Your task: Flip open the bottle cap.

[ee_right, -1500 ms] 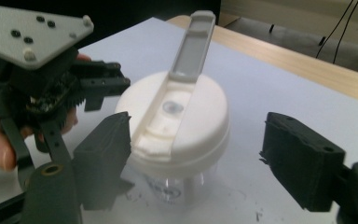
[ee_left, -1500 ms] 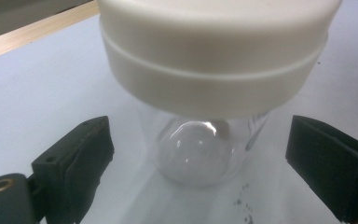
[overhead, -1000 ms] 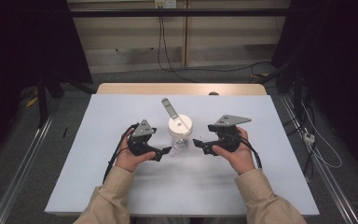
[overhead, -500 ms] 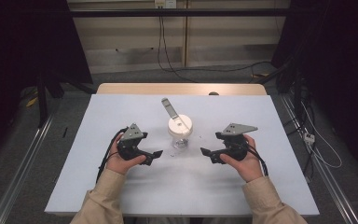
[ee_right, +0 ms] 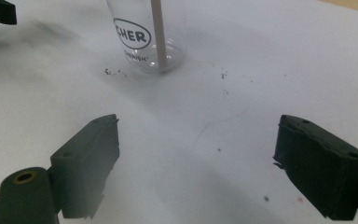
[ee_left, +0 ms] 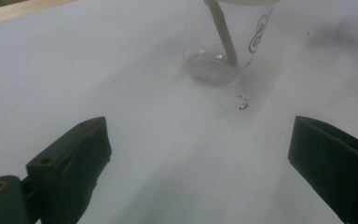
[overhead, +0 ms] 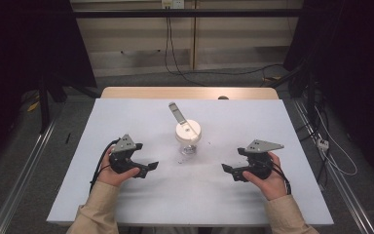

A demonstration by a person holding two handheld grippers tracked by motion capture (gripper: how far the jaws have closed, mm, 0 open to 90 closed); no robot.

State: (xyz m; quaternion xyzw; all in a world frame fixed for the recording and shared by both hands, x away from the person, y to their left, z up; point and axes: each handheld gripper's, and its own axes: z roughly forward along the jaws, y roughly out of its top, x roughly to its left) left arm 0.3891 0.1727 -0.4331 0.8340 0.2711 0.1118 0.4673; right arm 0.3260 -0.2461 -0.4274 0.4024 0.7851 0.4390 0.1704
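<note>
Clear cup (overhead: 189, 142), white lid (overhead: 188, 130), black lettering, pale blue-white table (overhead: 272, 122).

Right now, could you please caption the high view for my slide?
Two open hand-held grippers, left and right, flank a clear lidded cup with a stick on a white table.

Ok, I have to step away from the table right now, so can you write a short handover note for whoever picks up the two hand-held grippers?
Left hand-held gripper: open, nothing between its jaws, low over the table left of the cup.
Right hand-held gripper: open, also holding nothing, right of the cup.
Clear plastic cup: upright mid-table between the two grippers, white lid on it, a straw or stick leaning out through the lid.
A few dark specks lie on the table by the cup's base.
Done: lid sits on the cup and neither gripper touches it.
Left: cannot tell from here; check the cup and lid before going on.
</note>
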